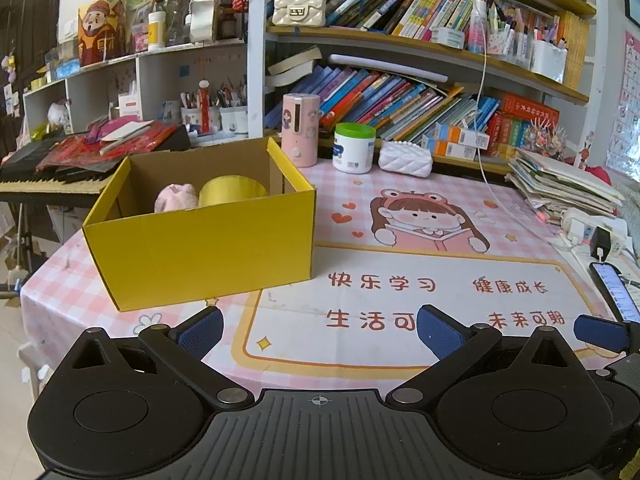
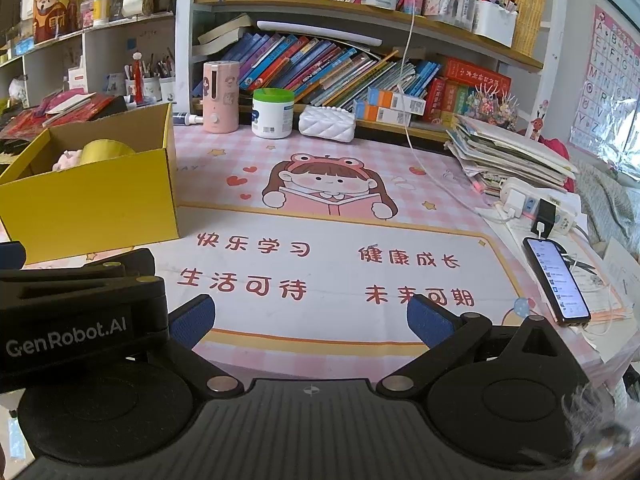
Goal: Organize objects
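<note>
Both grippers hover low over the near edge of the table (image 2: 340,200), side by side; the left gripper (image 1: 320,330) has its fingers spread wide with nothing between them, and so has the right gripper (image 2: 310,318). The yellow box (image 1: 200,248) stands on the left part of the table, open at the top; inside it show a pink soft thing (image 1: 176,198) and a yellow roll (image 1: 232,190), so some sorting looks done already. Against the back edge stand a pink bottle (image 2: 220,96), a white tub (image 2: 273,114) with a green lid and a white quilted pouch (image 2: 326,122), all near each other and well apart from the fingers; these are probably what is left to gather, though the task does not say so.

To do the next pick well, I would reach with the right gripper for the tub or the pouch; keep the fingers wide until they stand on either side of the thing; close on its middle, not the lid; lift clear of the bottle beside it; carry over the box wall, not through it; the hanging white cable (image 2: 408,92) is worth avoiding.
</note>
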A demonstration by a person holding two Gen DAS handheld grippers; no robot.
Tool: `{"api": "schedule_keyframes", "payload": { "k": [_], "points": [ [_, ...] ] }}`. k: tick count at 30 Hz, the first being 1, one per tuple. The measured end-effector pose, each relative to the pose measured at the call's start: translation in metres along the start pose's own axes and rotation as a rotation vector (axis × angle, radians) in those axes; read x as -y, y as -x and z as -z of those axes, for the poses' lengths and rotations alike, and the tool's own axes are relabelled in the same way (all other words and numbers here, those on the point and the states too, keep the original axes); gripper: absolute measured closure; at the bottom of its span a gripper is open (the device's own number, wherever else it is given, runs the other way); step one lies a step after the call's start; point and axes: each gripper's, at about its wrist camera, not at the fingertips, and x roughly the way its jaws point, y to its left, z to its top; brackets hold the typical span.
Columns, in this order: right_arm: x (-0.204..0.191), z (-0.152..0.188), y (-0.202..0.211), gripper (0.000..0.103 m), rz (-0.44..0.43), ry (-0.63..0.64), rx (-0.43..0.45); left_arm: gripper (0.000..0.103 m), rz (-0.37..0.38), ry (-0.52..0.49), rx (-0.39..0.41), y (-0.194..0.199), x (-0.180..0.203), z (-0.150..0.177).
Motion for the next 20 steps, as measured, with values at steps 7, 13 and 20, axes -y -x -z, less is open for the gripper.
{"api": "schedule_keyframes", "payload": {
  "k": [7, 13, 20],
  "points": [
    [-0.0042, 0.0015, -0.0042, 0.000, -0.002, 0.003, -0.015, 0.000, -0.002, 0.005, -0.013, -0.0031, -0.0006, 0.0012],
    [-0.0037, 0.0006, -0.0064, 0.000, -0.004, 0.006, -0.026, 0.000, -0.002, 0.011, -0.029, -0.0055, -0.0022, 0.0024],
    [-0.0064, 0.0002, -0.0097, 0.000, -0.006, 0.009, -0.039, 0.000, -0.010, 0.007, -0.040, -0.0075, -0.0032, 0.0025]
  ]
}}
